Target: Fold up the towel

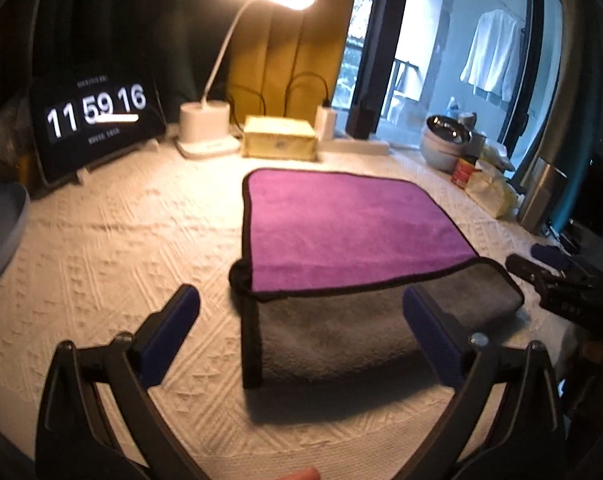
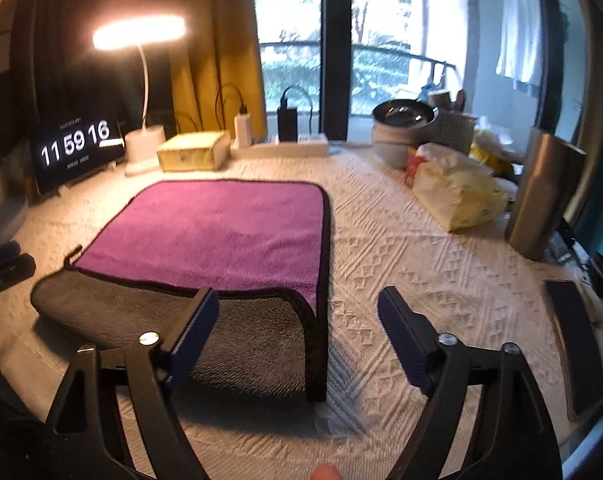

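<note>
The right claw (image 2: 297, 312) hangs with its blue-padded fingers (image 2: 193, 332) spread wide, gripping nothing, above the towel's near right corner. The towel (image 2: 217, 228) lies on the white-textured bench (image 2: 421, 264), purple side up, its near edge apparently turned back to show grey. Behind stand a lit lamp (image 2: 141, 80) and a clock (image 2: 77, 148).

The towel (image 1: 353, 224) is showing purple on top and grey underneath, with black edging. The cloth (image 1: 121, 248) covering the worktop is showing cream with a raised geometric pattern. At its far edge, the box (image 1: 279, 142) is glowing yellow beside a white lamp (image 1: 207, 128).
</note>
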Available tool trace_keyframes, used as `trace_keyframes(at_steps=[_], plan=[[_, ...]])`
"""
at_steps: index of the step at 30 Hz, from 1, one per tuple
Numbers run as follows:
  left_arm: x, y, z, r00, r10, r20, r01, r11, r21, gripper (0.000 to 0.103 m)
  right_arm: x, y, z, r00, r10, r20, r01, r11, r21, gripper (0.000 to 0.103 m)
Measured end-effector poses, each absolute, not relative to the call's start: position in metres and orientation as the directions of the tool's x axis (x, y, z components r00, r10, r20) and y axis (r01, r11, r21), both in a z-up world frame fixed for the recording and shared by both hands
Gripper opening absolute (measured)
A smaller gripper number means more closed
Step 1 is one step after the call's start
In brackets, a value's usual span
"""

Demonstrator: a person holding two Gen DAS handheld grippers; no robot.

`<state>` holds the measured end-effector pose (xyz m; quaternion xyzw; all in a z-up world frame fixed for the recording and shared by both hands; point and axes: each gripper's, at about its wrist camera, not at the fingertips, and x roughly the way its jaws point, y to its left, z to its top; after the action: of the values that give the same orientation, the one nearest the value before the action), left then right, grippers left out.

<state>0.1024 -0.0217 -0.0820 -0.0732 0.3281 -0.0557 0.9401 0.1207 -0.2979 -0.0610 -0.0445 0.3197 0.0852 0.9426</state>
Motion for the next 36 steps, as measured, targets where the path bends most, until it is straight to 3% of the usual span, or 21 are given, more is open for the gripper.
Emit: trace_keyframes(at_steps=[4,7,12,17,22,27,36], plan=[[0.111,-0.020,-0.094,0.733,-0.153,-0.663,0.043,0.983,-0.179,0.098,0.138,-0.300,-0.072,0.741,0.162,-0.652,-0.228,0.974,-0.017,0.077],[0.116,-0.023,-0.101,0.711,-0.135,-0.690,0.041,0.988,-0.150,0.078,0.146,-0.299,-0.079,0.712,0.180,-0.679,-0.254,0.967,-0.009,0.069],[0.124,-0.027,-0.117,0.668,-0.133,-0.732,0.053,0.990,-0.132,0.055,0.150,-0.291,-0.086,0.687,0.171,-0.706,-0.278,0.960,-0.039,0.057],[0.121,-0.031,-0.119,0.675,-0.103,-0.731,0.060,0.995,-0.084,0.045,0.151,-0.284,-0.091,0.685,0.152,-0.713,-0.289,0.954,-0.075,0.023],[0.115,-0.032,-0.113,0.707,-0.077,-0.703,0.053,0.997,-0.056,0.026,0.149,-0.286,-0.089,0.693,0.157,-0.703,-0.295,0.952,-0.078,0.007],[0.105,-0.041,-0.104,0.763,-0.048,-0.645,0.079,0.997,0.019,0.012,0.143,-0.292,-0.082,0.720,0.186,-0.668,-0.295,0.954,-0.052,0.006],[0.101,-0.039,-0.095,0.782,-0.089,-0.617,0.099,0.995,-0.018,0.007,0.134,-0.303,-0.071,0.731,0.231,-0.643,-0.292,0.956,0.012,0.005]])
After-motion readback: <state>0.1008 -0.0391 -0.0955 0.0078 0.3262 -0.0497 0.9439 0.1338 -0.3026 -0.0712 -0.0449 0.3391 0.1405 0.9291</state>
